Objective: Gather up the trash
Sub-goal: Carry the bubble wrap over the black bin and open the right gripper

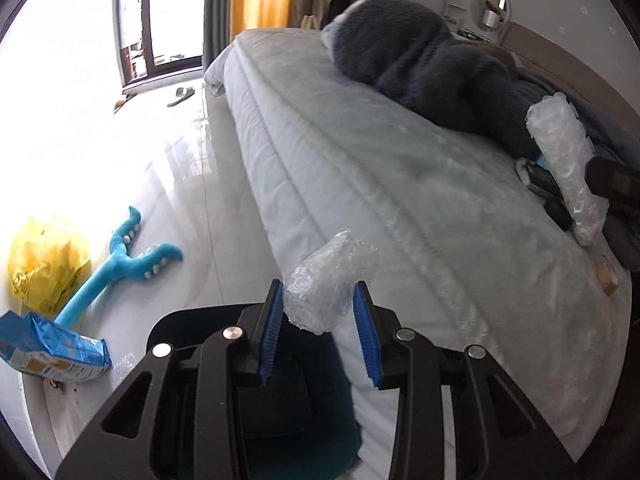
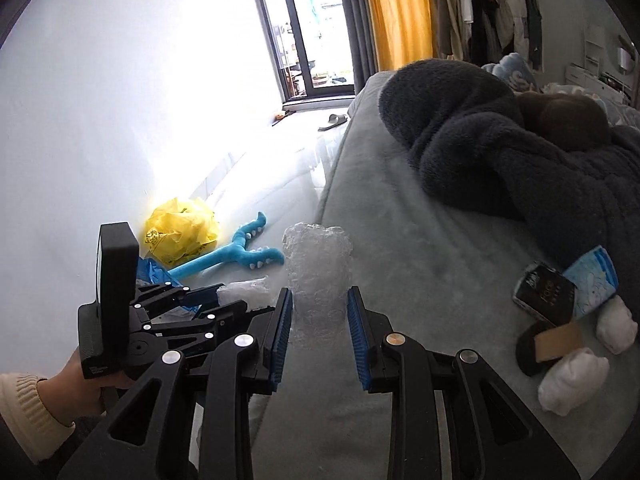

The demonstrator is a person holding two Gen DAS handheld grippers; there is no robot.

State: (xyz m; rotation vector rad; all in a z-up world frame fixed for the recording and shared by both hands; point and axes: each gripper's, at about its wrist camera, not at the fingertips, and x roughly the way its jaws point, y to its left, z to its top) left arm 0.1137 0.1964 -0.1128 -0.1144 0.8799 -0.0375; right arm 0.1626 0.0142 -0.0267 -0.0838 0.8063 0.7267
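My left gripper (image 1: 319,312) is shut on a roll of clear bubble wrap (image 1: 330,282), held over a dark bin (image 1: 280,392) beside the bed. My right gripper (image 2: 319,320) is shut on a second roll of bubble wrap (image 2: 318,272), held upright above the bed edge; this roll also shows in the left wrist view (image 1: 562,156). The left gripper shows in the right wrist view (image 2: 180,312), low at the left. On the bed lie two white tissue wads (image 2: 574,376), a dark packet (image 2: 546,294), a blue-white wrapper (image 2: 592,280) and a brown cardboard piece (image 2: 558,340).
The grey bed (image 1: 380,160) carries a dark fleece blanket (image 1: 420,64). On the white floor lie a yellow plastic bag (image 1: 48,264), a blue plush toy (image 1: 116,264), a blue packet (image 1: 52,352) and a slipper (image 1: 182,94). A glass door (image 1: 160,20) is behind.
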